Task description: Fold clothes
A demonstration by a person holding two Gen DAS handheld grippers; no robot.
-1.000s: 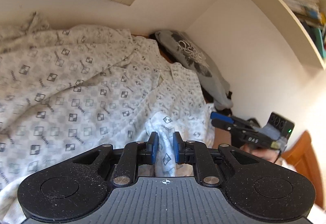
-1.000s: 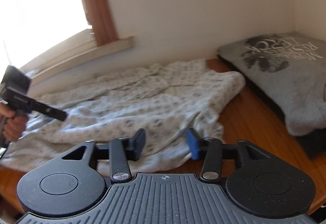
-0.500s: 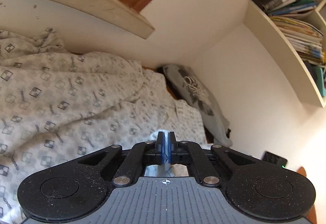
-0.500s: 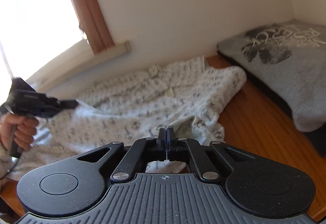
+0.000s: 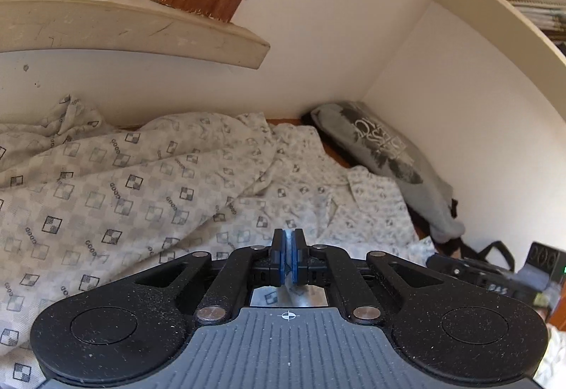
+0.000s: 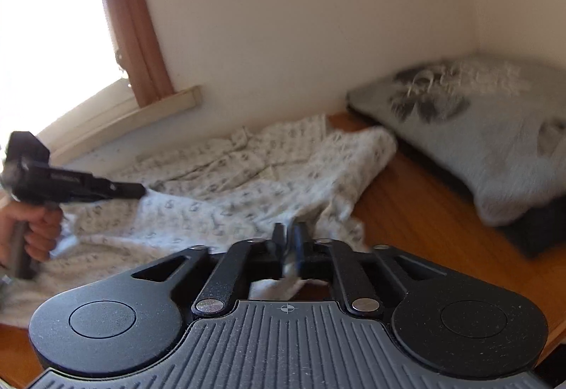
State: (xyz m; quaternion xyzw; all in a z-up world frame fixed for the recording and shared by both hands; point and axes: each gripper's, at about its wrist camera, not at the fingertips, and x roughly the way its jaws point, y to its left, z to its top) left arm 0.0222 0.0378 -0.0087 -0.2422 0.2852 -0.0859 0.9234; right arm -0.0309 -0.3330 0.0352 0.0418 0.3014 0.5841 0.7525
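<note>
Both grippers still clamped on shirt (image 5: 148, 184), lifted higher

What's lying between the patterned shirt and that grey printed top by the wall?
In the right wrist view, a strip of bare wooden tabletop separates the patterned shirt from the grey top. Nothing rests on it.

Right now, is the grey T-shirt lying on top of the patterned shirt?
No, the grey T-shirt lies folded in the corner beside the patterned shirt, with bare wooden table showing between them.
</note>
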